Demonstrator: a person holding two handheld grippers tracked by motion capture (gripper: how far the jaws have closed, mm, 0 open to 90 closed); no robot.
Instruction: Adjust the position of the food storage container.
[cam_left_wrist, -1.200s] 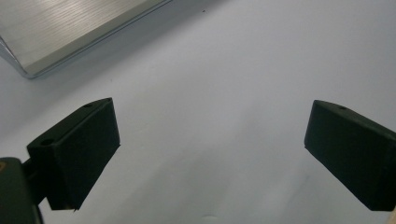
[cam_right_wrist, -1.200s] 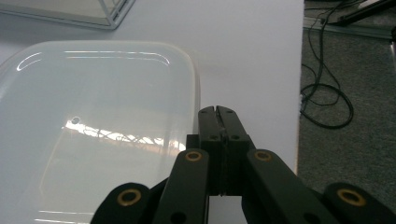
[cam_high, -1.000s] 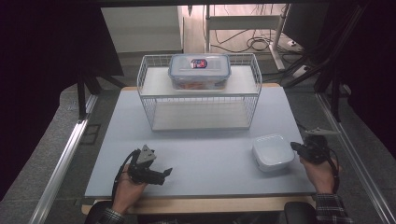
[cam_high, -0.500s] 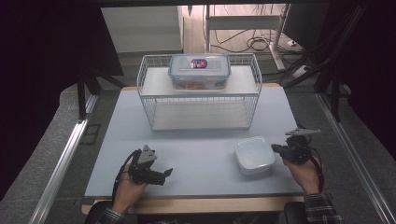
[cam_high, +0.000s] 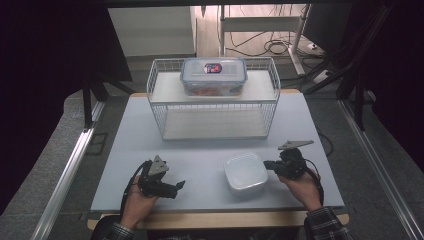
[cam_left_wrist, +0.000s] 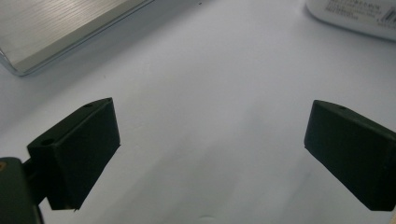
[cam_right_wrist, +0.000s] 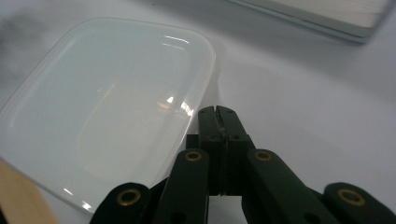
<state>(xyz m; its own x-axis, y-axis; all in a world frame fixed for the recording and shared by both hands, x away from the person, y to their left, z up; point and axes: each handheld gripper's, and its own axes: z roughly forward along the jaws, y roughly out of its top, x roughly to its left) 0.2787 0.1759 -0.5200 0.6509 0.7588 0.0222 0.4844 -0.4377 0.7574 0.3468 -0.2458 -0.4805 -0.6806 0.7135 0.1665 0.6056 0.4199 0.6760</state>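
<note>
Risk I see: right gripper (cam_high: 272, 165) nudges white tub (cam_high: 245, 173) sideways, skidding it toward counter (cam_high: 200, 150) front edge, since nothing pins it. Right fingers (cam_right_wrist: 223, 122) pressed together, gripping nothing, tips just beside tub rim. Left gripper (cam_high: 179, 185) rests low on counter, fingers (cam_left_wrist: 77, 149) spread wide, empty. Lidded box (cam_high: 213, 76) sits on wire rack (cam_high: 215, 107), well apart.

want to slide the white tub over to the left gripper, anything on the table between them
Nothing visible. The white tub sits on the table beside the shut right gripper; the stretch of tabletop from it to the open left gripper is bare.
</note>
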